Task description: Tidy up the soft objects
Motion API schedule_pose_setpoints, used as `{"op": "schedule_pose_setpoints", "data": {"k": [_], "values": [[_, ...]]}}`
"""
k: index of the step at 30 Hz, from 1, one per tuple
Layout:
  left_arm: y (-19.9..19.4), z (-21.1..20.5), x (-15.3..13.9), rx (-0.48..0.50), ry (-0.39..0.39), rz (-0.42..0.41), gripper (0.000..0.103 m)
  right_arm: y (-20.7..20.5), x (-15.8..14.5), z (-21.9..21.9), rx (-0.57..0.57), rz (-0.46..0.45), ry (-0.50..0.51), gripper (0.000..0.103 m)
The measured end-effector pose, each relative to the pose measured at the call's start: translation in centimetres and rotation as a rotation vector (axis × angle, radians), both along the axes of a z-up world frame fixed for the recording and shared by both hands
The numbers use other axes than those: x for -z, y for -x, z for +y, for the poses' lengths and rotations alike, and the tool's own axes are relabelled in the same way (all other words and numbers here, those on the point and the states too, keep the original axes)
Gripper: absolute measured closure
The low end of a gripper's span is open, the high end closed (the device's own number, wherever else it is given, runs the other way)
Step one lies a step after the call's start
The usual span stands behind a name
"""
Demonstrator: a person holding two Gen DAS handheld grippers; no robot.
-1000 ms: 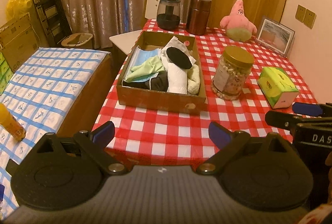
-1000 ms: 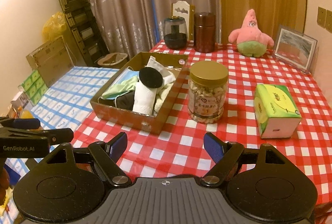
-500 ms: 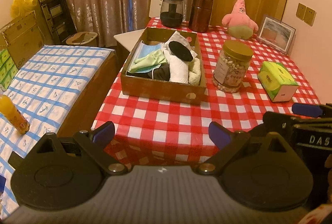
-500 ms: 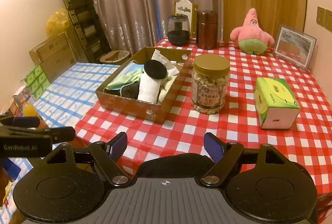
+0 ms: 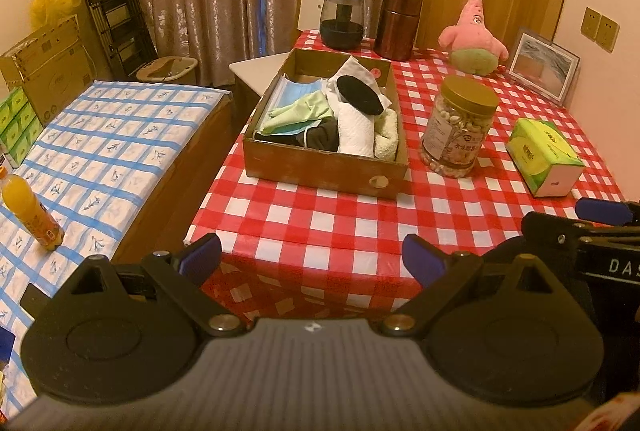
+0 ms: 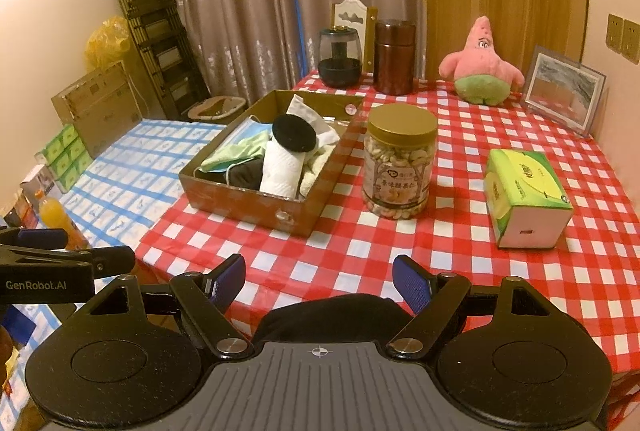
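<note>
Both grippers have pulled back from the table, so the box [image 5: 324, 167] of soft things looks farther off; left gripper [image 5: 311, 257] and right gripper [image 6: 319, 279] hang spread and empty. Near the table's left edge, the box runs lengthwise away from the cameras, the paper roll [image 5: 354, 129] likewise. Only the right view shows dark cloth [image 6: 332, 313] below its fingers.

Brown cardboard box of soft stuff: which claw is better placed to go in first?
Left, marginally. The brown cardboard box sits almost straight ahead of the left claw, while from the right claw it lies off to the left, with the gold-lidded nut jar closer ahead. Both claws are open and empty.
</note>
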State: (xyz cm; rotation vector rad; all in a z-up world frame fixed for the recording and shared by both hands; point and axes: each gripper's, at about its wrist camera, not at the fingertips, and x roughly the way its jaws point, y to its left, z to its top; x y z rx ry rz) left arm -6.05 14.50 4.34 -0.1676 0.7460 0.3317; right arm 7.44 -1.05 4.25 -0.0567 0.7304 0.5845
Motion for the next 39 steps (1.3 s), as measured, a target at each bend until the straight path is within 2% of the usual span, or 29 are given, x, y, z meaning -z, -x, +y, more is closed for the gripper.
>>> {"op": "schedule_pose_setpoints", "data": {"k": [39], "values": [[-0.42,-0.48,-0.75,0.004,-0.01,-0.019,0.007,-0.08,-0.06,-0.18,0.003,-0.006,0.002,0.023]]}}
